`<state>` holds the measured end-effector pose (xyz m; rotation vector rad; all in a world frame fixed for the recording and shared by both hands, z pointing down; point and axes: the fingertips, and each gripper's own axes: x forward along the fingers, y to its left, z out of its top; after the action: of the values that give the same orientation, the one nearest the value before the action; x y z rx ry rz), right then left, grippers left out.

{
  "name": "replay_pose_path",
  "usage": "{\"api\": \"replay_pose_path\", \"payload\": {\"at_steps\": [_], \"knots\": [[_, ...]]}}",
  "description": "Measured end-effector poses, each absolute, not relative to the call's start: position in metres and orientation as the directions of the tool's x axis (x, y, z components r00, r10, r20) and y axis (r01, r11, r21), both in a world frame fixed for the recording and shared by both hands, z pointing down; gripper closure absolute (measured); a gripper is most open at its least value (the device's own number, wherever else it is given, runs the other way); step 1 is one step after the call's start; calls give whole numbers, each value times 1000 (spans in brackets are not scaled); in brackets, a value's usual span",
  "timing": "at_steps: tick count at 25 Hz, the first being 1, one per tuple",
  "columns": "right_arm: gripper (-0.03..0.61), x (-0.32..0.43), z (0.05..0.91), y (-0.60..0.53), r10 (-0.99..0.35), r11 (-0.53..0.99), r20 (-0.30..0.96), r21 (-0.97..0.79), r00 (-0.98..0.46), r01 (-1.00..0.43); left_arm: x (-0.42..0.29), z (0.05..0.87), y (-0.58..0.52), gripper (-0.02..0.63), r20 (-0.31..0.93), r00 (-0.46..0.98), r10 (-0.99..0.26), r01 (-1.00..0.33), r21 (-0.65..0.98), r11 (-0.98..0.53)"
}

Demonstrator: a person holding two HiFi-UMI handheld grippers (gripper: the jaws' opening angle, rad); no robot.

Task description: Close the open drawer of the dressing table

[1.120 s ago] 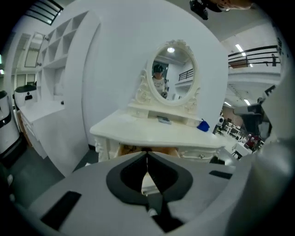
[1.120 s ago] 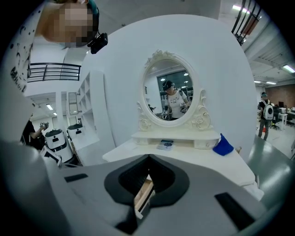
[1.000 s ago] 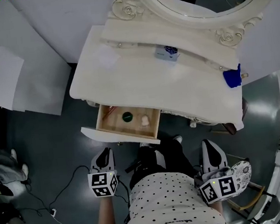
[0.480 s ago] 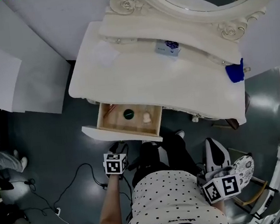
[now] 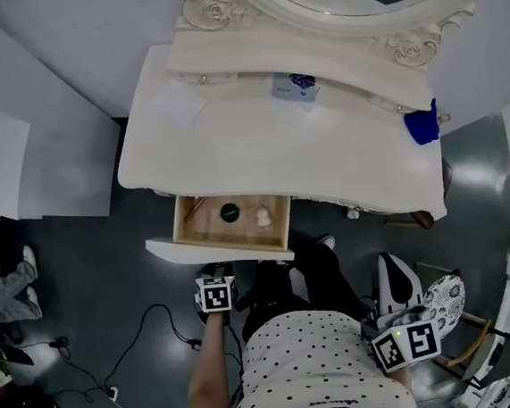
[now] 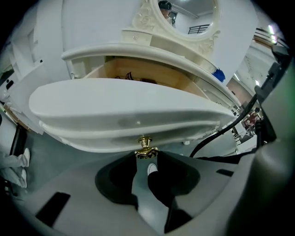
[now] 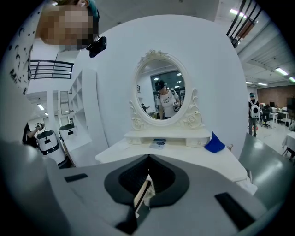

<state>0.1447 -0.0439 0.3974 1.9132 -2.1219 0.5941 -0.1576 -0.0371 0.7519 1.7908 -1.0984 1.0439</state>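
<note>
Blue cloth point(image 5: 422, 126) and small blue-printed box point(image 5: 296, 87), well apart

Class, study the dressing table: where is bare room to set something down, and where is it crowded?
Free: the wide middle of the tabletop, between the paper sheet at left and the blue cloth at right. Crowded: the open drawer, holding a dark round item and a pale one.

The drawer point(image 5: 215, 250) front is smooth cream paint with a soft sheen; its inside is bare pale wood. Its knob point(image 6: 146, 146) is shiny brass-coloured metal. The dark floor point(image 5: 109, 275) at lower left is glossy.
</note>
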Motion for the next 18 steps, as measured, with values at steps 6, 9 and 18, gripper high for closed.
{"api": "replay_pose_path", "payload": {"at_steps": [6, 9, 18], "knots": [[571, 149, 396, -44, -899, 63, 422, -141, -117, -988, -158, 753, -39, 468, 911, 280, -303, -925, 172, -338], [571, 151, 395, -44, -901, 60, 418, -140, -114, -988, -157, 751, -40, 471, 912, 277, -302, -924, 167, -344], [571, 151, 395, -46, -903, 57, 417, -134, -108, -989, -155, 753, -55, 472, 907, 283, -313, -920, 163, -357]]}}
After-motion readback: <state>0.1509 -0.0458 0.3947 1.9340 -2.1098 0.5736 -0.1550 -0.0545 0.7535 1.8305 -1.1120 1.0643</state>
